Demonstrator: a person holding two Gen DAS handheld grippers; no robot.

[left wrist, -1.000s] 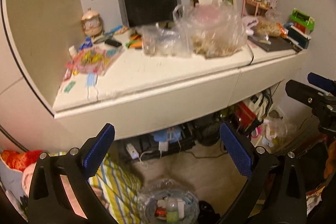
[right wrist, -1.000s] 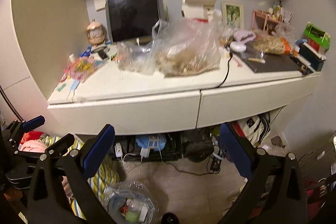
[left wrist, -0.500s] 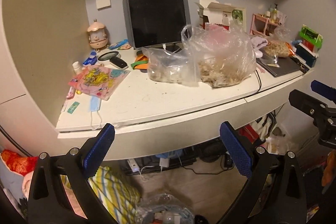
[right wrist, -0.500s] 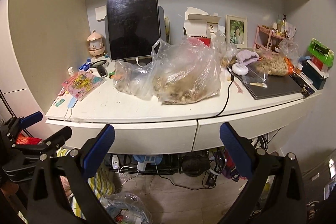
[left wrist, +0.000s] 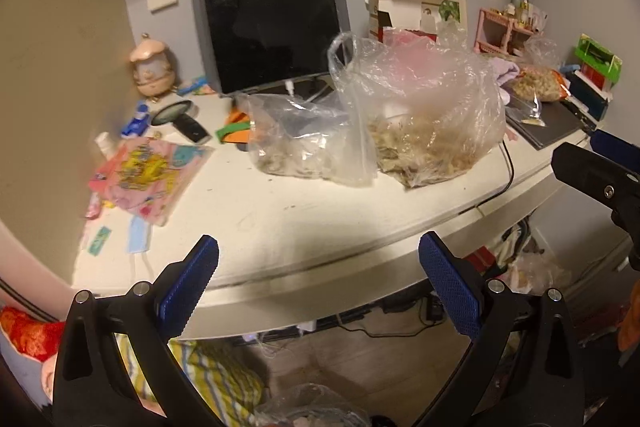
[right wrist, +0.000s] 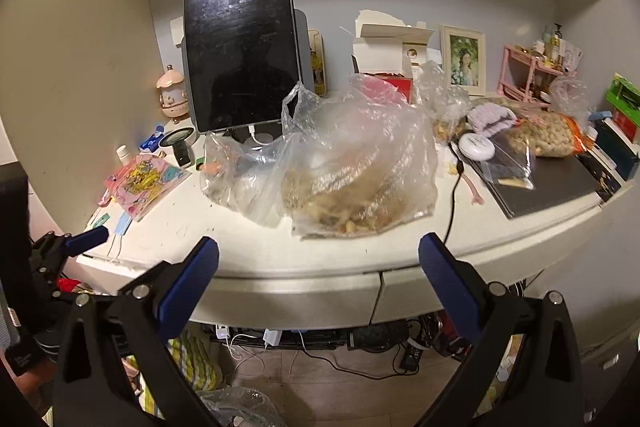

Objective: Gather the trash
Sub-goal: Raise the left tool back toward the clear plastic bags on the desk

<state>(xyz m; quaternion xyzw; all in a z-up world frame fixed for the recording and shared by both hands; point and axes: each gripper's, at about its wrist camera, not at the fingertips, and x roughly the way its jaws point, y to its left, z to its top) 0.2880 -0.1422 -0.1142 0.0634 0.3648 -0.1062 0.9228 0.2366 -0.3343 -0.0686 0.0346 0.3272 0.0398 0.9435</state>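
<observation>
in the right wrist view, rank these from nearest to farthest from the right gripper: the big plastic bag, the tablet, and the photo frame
From the right gripper:
1. Big plastic bag, straight ahead near the desk's front edge.
2. Tablet, propped upright behind the bag, to the left.
3. Photo frame, against the back wall, to the right.

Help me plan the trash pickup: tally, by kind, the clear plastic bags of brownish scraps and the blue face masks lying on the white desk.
Clear plastic bags of brownish scraps: 2, a large bag and a smaller bag
Blue face masks: 1
Total: 3
</observation>
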